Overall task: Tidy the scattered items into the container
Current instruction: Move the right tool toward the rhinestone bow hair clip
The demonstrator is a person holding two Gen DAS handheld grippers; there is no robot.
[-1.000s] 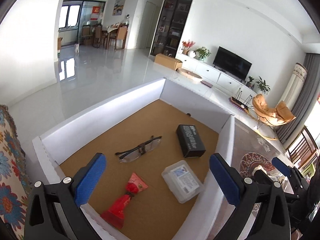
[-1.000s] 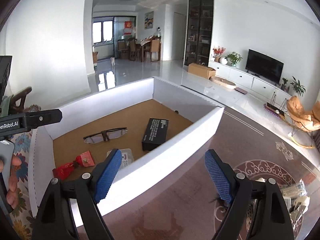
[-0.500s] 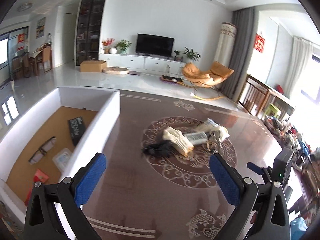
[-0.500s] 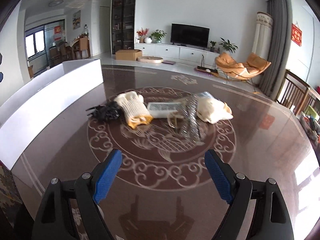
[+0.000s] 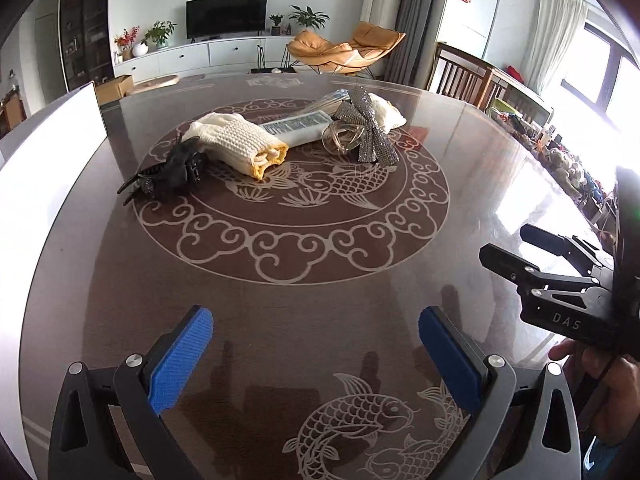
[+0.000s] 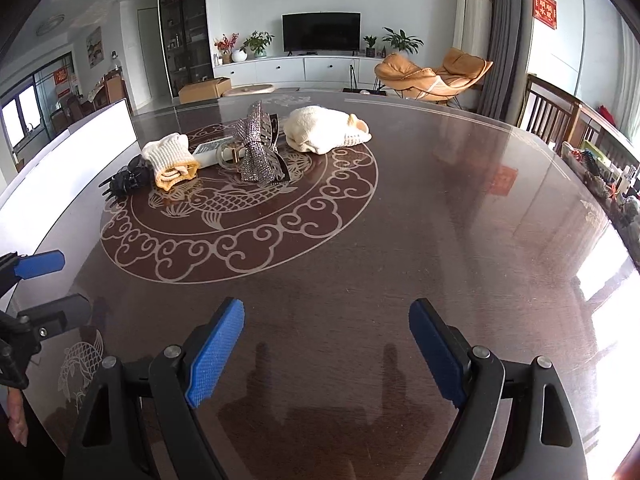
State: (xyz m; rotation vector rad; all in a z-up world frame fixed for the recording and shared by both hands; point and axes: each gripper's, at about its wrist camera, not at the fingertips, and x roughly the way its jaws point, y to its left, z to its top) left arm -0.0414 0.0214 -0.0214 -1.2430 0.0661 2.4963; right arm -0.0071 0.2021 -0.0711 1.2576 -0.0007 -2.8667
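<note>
Nearest, left wrist view: left gripper [image 5: 316, 344], blue-padded jaws standing wide apart, nothing between them, above bare dark tabletop [image 5: 320, 280] with pale fish and cloud ornament. Its lower frame is cut off by the picture edge.

Nearest, right wrist view: right gripper [image 6: 326, 342], jaws likewise spread wide and empty over the glossy tabletop; reflections of the fingers show beneath. In the left view only part of the right gripper's body shows at the right edge, with a hand [image 5: 600, 372] partly cut off below it.

Middle distance, within the round medallion, a cluster of scattered items, all lying on the tabletop and well apart from both grippers:
- black claw hair clip [image 5: 168, 172], nearest of the cluster, touching the glove beside it.
- cream knitted glove [image 5: 240, 144], yellow cuff toward the camera.
- flat white packet [image 5: 300, 126] with printed text, largely hidden behind the glove and bow; print too small to read.
- clear looped item [image 5: 344, 138], possibly a transparent hair clip; hard to make out.
- silver sequinned bow [image 6: 256, 148], leaning over the packet.
- second cream knitted piece [image 6: 324, 132], farthest of the cluster, half hidden in the left view behind the bow.

Left edge: white container wall [image 6: 80, 160], only its outer side visible; interior hidden.

Far: living room with television [image 6: 320, 32] and orange chair [image 6: 432, 76].
</note>
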